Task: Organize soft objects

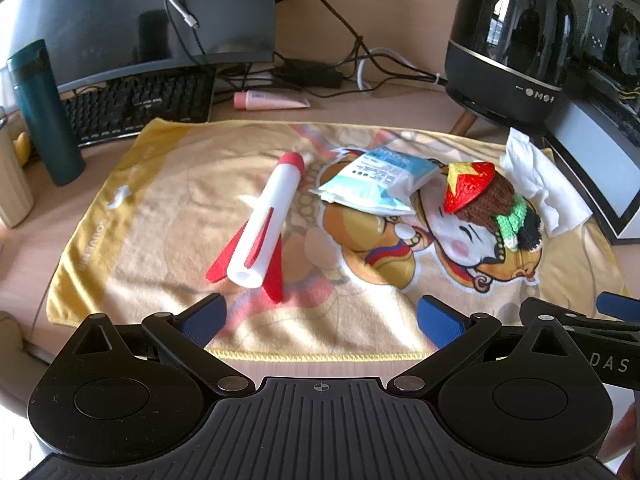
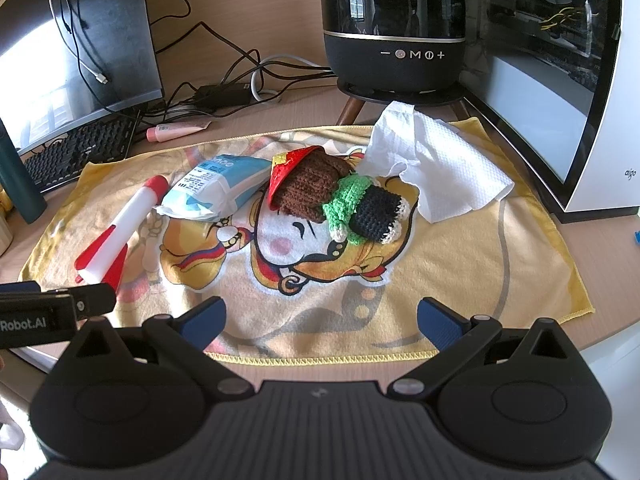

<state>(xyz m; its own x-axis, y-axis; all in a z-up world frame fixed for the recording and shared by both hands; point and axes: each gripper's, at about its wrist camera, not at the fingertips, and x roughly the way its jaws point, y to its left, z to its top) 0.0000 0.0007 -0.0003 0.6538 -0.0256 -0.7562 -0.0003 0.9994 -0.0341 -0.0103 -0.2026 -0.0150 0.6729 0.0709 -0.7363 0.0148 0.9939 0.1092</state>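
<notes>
Both tongs hang spread wide and empty over the near hem of the yellow printed towel [image 2: 460, 280]: the left tongs [image 1: 320, 320] in front of the foam rocket [image 1: 262, 224], the right tongs [image 2: 320, 320] in front of the crocheted doll [image 2: 340, 200].

On the wooden tabletop [image 2: 608, 264] the towel lies flat, limp cloth that would bunch if dragged, so a pinch at a corner or hem suits it best. The rocket looks light and squashy; its white body offers a surer hold than the thin red fins. Beyond it, the tissue packet [image 1: 376, 184] leans against the doll's red hat and has slick wrapping, so it is probably best gripped across its short width. The doll is yarn, soft and grippy, and its brown middle should take a pinch well. Farthest, the crumpled paper towel [image 2: 432, 168] touches the doll; nearly weightless and easily torn, it needs only a gentle nip at a fold.
</notes>
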